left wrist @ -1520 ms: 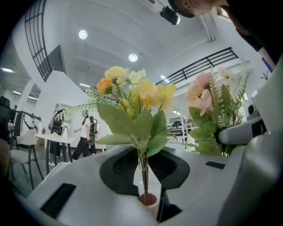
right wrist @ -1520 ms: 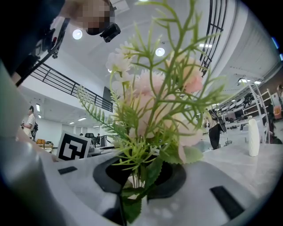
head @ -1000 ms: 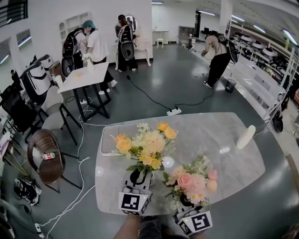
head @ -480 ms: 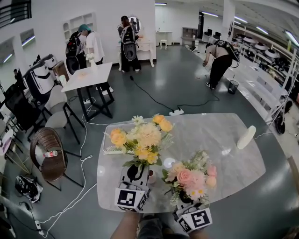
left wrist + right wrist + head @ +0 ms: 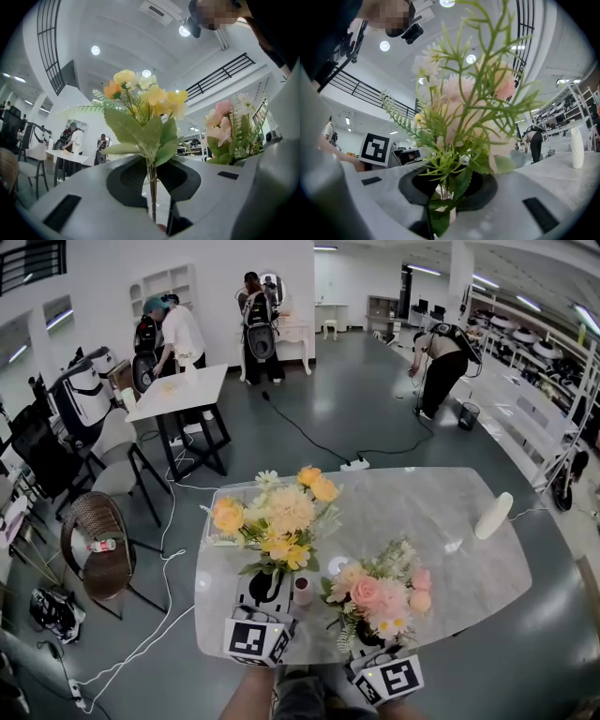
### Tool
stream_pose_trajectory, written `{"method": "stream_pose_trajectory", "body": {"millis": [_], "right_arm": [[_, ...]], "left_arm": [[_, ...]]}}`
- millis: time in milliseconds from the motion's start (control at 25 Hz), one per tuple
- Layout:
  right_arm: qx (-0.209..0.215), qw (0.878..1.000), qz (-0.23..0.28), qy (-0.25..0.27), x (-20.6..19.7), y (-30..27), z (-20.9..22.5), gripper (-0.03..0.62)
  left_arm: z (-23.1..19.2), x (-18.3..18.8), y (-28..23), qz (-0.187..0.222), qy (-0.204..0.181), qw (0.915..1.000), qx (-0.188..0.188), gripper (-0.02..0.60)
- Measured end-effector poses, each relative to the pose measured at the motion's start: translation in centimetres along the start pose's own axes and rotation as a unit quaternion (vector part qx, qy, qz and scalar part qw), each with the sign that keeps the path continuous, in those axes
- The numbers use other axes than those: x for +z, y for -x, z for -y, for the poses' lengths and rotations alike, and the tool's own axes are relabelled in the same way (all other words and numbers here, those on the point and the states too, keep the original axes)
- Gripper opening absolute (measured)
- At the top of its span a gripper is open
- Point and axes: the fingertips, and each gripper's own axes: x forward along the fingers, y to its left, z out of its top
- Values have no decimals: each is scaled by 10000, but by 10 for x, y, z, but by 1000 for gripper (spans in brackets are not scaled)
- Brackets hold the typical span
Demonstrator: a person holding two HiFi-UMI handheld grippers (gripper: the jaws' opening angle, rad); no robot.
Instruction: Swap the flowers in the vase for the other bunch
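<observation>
My left gripper (image 5: 265, 585) is shut on the stems of the yellow and orange bunch (image 5: 274, 513), which stands upright above the marble table (image 5: 441, 549). The left gripper view shows the thin stems (image 5: 152, 187) pinched between the dark pads, blooms (image 5: 140, 101) above. To its right, my right gripper (image 5: 367, 637) is shut on the stems of the pink bunch (image 5: 375, 594). In the right gripper view those stems (image 5: 446, 190) sit between the pads under pink blooms (image 5: 464, 105). A small pale vase (image 5: 303, 590) stands on the table between the two grippers, with nothing in it.
A white bottle-like object (image 5: 493, 516) lies at the table's right edge. A shallow clear tray (image 5: 217, 538) sits at the left edge behind the yellow bunch. Beyond the table are a power strip (image 5: 349, 464), cables, a wicker chair (image 5: 96, 549), a white desk (image 5: 176, 393) and several people.
Both grippers have drawn back toward the near table edge with their bunches, the left one also drifting left. The small vase between them has come into sight.
</observation>
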Motion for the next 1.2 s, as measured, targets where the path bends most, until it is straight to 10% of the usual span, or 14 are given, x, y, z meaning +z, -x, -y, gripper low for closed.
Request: {"method": "stream_pose_trajectory", "body": {"millis": [1200], "right_arm": [[561,9982,183,39,26,-29,16,95]], "left_arm": [[-20,-8,26,-78,92,9963,855,74]]}}
